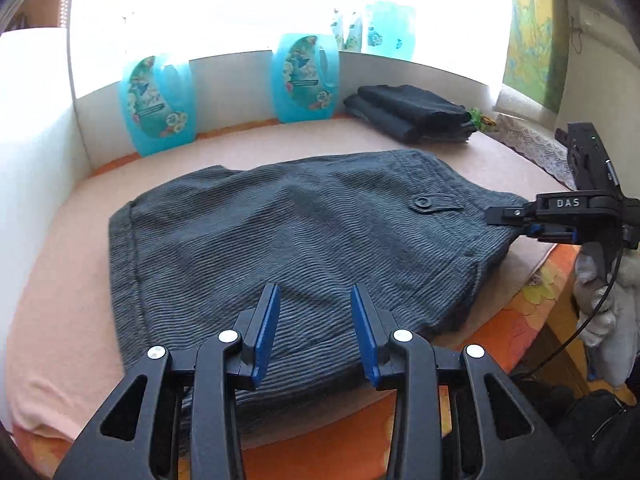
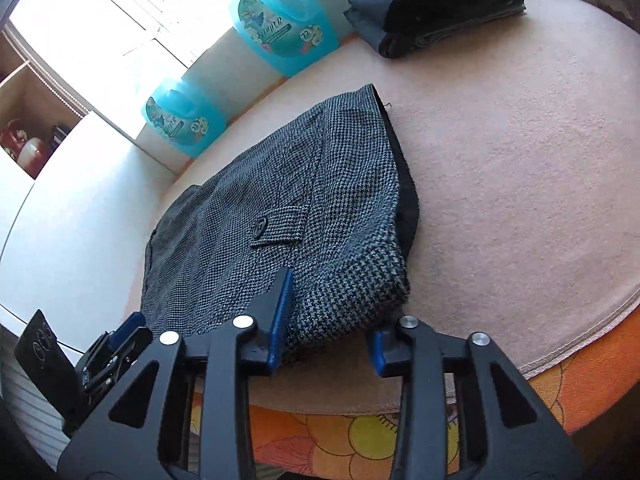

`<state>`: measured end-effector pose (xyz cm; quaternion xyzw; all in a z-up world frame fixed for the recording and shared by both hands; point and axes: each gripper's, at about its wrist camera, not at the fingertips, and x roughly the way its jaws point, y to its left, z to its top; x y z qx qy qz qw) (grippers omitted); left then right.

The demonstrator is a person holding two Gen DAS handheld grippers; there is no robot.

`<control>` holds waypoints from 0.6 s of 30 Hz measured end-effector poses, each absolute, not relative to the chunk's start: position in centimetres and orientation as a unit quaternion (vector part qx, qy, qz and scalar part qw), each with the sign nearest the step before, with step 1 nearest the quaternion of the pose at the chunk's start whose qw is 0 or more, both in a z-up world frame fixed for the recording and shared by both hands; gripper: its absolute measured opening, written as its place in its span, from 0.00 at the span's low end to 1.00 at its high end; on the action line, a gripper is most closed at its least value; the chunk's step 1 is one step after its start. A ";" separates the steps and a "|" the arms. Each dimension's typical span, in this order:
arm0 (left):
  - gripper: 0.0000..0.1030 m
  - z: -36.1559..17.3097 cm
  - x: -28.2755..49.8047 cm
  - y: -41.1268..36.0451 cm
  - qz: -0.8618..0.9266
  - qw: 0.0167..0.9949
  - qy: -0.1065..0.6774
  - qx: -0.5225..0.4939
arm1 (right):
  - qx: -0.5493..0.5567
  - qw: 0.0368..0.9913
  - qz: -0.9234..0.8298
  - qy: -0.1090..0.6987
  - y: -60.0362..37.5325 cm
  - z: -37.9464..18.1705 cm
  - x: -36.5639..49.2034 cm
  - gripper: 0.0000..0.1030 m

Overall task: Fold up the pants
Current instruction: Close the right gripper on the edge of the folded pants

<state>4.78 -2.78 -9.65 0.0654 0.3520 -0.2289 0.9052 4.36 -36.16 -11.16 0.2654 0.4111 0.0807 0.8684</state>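
Note:
Grey houndstooth pants (image 1: 300, 232) lie folded on a pink blanket (image 1: 60, 288), button flap facing up. My left gripper (image 1: 316, 320) is at their near edge, and thick fabric fills the narrow gap between its blue pads. In the right wrist view the left gripper (image 2: 124, 336) sits at the left near corner of the pants (image 2: 300, 184). My right gripper (image 2: 332, 320) is shut on the other near corner, one pad on top and the other under the cloth. From the left wrist view the right gripper (image 1: 508, 224) pinches that slightly lifted corner.
A stack of folded dark clothes (image 1: 412, 114) lies at the back right. Two blue bottles (image 1: 160, 104) (image 1: 306, 78) stand against the white back board. An orange floral cover (image 2: 360, 432) shows beyond the blanket's front edge. A lace cloth (image 1: 532, 144) lies far right.

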 end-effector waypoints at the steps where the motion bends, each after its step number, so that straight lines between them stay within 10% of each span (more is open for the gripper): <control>1: 0.34 -10.1 5.2 -1.8 -0.216 0.905 0.362 0.062 | 0.255 0.875 0.080 0.403 -36.0 -10.7 4.3 0.25; 18: 0.34 -7.8 9.6 -3.4 -0.253 0.892 0.374 0.021 | 0.129 0.925 0.064 0.351 -32.8 -7.8 3.4 0.22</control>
